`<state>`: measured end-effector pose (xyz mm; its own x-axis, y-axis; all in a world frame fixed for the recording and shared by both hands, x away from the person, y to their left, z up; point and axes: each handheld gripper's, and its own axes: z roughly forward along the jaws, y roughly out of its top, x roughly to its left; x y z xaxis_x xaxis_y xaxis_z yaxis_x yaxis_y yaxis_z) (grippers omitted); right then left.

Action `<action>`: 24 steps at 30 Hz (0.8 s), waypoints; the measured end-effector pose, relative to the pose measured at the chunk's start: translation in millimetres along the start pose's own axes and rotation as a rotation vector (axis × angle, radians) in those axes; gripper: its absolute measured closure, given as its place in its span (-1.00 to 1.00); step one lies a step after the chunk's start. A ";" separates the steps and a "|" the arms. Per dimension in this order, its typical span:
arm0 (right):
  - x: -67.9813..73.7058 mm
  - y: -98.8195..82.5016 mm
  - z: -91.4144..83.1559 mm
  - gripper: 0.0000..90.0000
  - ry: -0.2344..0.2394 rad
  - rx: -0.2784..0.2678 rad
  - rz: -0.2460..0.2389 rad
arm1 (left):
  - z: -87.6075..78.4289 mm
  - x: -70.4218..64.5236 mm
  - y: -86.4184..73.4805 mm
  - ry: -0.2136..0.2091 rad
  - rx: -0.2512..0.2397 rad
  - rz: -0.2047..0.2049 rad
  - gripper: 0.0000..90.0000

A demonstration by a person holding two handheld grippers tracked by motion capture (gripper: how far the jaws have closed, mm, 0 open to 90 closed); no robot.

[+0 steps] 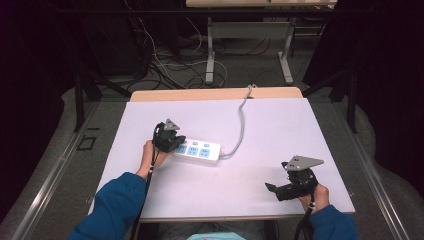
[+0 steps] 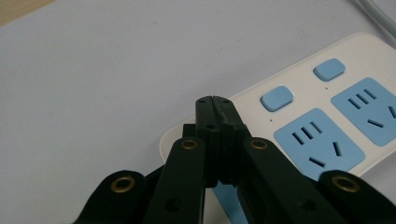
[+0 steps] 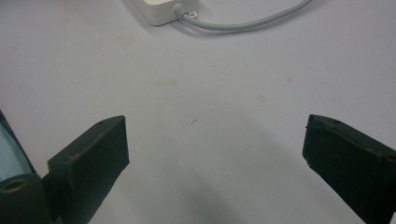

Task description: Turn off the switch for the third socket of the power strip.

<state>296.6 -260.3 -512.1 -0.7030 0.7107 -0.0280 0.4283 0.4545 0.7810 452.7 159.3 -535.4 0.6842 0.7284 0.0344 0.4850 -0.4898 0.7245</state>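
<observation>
A white power strip (image 1: 197,150) with blue sockets and blue switches lies on the white table (image 1: 280,125), left of centre. Its grey cord (image 1: 241,120) runs to the table's far edge. My left gripper (image 1: 179,141) is shut, with nothing between its jaws. In the left gripper view its joined tips (image 2: 215,100) hover over the power strip's (image 2: 327,116) left end, near a blue switch (image 2: 276,98). My right gripper (image 1: 270,187) rests open near the front right corner. In its own view the right gripper (image 3: 215,140) faces bare table, with the strip's cord end (image 3: 163,9) farther off.
A wooden strip (image 1: 215,93) borders the table's far edge. Beyond it, on the floor, stand another desk's metal legs (image 1: 210,55) among loose cables (image 1: 170,65). Dark curtains close in both sides.
</observation>
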 end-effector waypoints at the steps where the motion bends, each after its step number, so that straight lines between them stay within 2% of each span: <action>1: 0.1 0.0 0.0 -0.86 -0.002 0.000 0.000 | -0.1 0.0 -0.2 -0.001 0.002 -0.004 1.00; 7: -0.3 0.1 -0.2 -0.86 0.004 0.000 -0.005 | 0.2 0.9 -0.7 -0.008 -0.001 -0.004 1.00; 10: 0.1 0.0 0.3 -0.86 0.000 0.001 -0.001 | -1.0 2.2 -0.4 -0.024 0.011 -0.005 1.00; 12: -0.1 0.0 0.2 -0.86 0.007 0.001 0.001 | 0.2 2.2 -1.3 -0.015 -0.008 -0.010 1.00; 14: -0.2 0.0 0.2 -0.86 0.007 0.002 0.002 | 0.2 2.5 -1.3 -0.019 -0.006 -0.015 1.00; 15: -0.1 0.0 0.0 -0.86 0.004 0.002 0.001 | -1.2 3.4 -0.5 -0.030 0.013 -0.012 1.00; 17: -0.1 0.0 0.0 -0.86 0.004 0.003 0.001 | 0.4 3.0 -1.6 -0.020 -0.010 -0.021 1.00; 24: -0.2 0.0 0.3 -0.86 0.009 0.002 0.002 | 0.1 3.5 -1.8 -0.022 -0.008 -0.023 1.00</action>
<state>296.9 -260.3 -512.2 -0.7067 0.7072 -0.0208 0.4310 0.4537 0.7800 454.3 162.7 -536.6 0.6848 0.7287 0.0026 0.4966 -0.4693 0.7302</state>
